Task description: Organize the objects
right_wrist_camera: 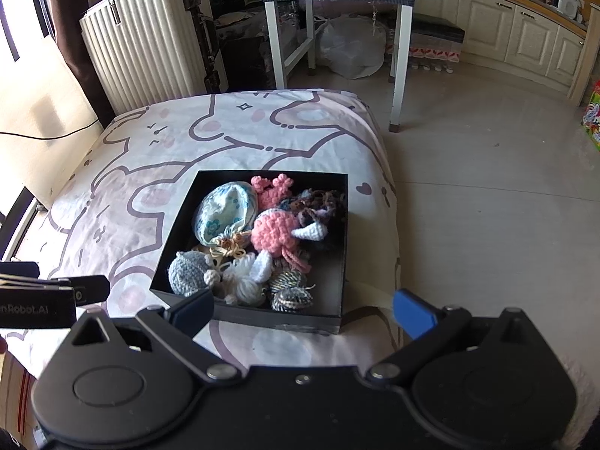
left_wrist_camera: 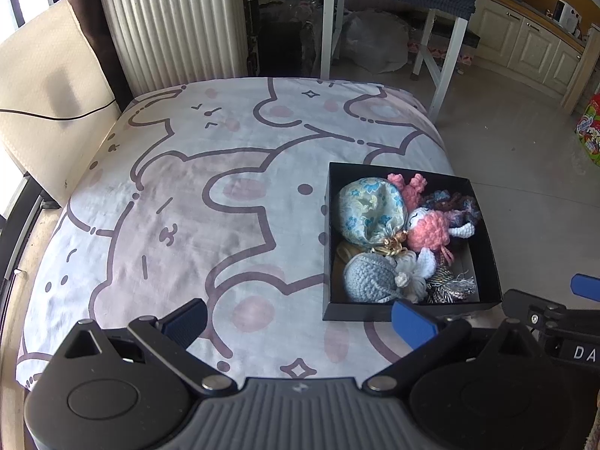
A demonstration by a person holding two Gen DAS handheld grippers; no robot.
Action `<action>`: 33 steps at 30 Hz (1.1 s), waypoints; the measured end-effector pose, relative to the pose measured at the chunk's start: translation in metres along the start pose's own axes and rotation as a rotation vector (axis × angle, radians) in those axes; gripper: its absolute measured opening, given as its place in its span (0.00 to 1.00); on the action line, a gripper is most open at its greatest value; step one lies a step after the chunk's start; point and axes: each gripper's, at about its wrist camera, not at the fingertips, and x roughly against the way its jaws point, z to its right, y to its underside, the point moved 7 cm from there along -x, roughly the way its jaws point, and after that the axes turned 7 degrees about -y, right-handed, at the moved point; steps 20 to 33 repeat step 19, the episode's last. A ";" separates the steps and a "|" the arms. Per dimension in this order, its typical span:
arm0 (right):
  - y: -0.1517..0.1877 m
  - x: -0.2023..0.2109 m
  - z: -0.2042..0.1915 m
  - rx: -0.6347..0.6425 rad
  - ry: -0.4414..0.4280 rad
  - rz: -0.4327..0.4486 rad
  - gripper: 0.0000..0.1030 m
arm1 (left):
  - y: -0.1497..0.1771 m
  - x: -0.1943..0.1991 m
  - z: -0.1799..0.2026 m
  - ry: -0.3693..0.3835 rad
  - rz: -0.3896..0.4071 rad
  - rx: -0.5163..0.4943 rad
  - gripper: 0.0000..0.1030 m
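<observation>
Blue pads tip both of my tongs, two pads to each. On my left gripper (left_wrist_camera: 300, 322) the fingers stand wide apart with nothing between them, hovering over the bedsheet (left_wrist_camera: 187, 206); its right pad (left_wrist_camera: 412, 323) sits just before the near wall of the box. My right gripper (right_wrist_camera: 303, 313) is likewise spread wide and empty, its left pad (right_wrist_camera: 193, 315) overlapping the near left corner of the box in view; I cannot tell if it touches. In the left view the right gripper (left_wrist_camera: 562, 318) shows at the right edge, beside the box; in the right view the left gripper (right_wrist_camera: 45, 300) shows at the left edge.

One black open box (left_wrist_camera: 487, 247) rests on the sheet near the bed's right edge, and everything I can count lies inside it: one floral drawstring pouch (left_wrist_camera: 369, 210) at the far left, one grey-blue crochet ball (left_wrist_camera: 369, 277) at the near left, one large pink crochet toy (left_wrist_camera: 429, 230) in the middle, one smaller pink crochet piece (left_wrist_camera: 407, 183) at the far wall, one white yarn tassel (left_wrist_camera: 412, 272) beside the grey ball, one dark purple-brown knit bundle (left_wrist_camera: 459, 202) at the far right, and two silvery metallic pieces (right_wrist_camera: 290, 290) at the near right.

Beyond the bed stand one ribbed white suitcase (left_wrist_camera: 176, 26) and one white-legged table (left_wrist_camera: 442, 60).
</observation>
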 end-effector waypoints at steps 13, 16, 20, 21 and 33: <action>0.000 0.000 0.001 -0.001 0.004 0.005 1.00 | 0.000 0.000 0.003 0.003 0.003 -0.006 1.00; 0.000 0.000 0.001 -0.001 0.003 0.005 1.00 | 0.000 0.000 0.002 0.000 0.002 -0.005 1.00; 0.000 0.001 0.001 -0.001 0.003 0.004 1.00 | -0.001 -0.001 0.002 -0.005 -0.001 -0.003 1.00; 0.000 0.001 0.001 -0.001 0.003 0.004 1.00 | -0.001 -0.001 0.002 -0.005 -0.001 -0.003 1.00; 0.000 0.001 0.001 -0.001 0.003 0.004 1.00 | -0.001 -0.001 0.002 -0.005 -0.001 -0.003 1.00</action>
